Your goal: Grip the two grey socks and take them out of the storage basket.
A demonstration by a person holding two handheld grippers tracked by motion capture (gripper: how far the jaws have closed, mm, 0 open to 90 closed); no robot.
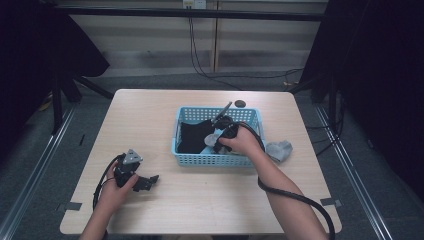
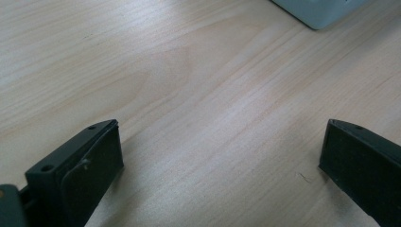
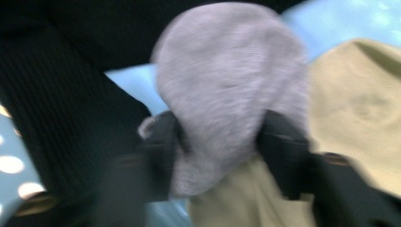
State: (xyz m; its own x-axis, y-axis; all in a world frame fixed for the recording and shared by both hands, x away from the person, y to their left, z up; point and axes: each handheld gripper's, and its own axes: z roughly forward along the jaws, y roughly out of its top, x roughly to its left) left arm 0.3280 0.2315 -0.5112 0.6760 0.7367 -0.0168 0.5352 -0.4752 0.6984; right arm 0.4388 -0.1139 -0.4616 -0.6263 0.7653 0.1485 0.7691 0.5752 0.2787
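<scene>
A light blue plastic basket (image 1: 250, 116) stands at the middle of the table and holds black cloth (image 1: 192, 135) and paler pieces. My right gripper (image 1: 216, 140) reaches down into it, and its jaws are shut on a grey sock (image 3: 227, 94). A beige cloth (image 3: 359, 109) lies beside that sock, with black fabric (image 3: 61, 118) on the other side. A second grey sock (image 1: 279, 150) lies on the table just right of the basket. My left gripper (image 1: 150, 181) rests low over bare wood at the front left, its jaws wide open with nothing between them (image 2: 220, 156).
A small dark round disc (image 1: 240, 103) sits on the table behind the basket. A corner of the basket (image 2: 317, 12) shows far ahead of the left gripper. Cables trail from both grippers off the front edge. Dark stands and curtains flank the table.
</scene>
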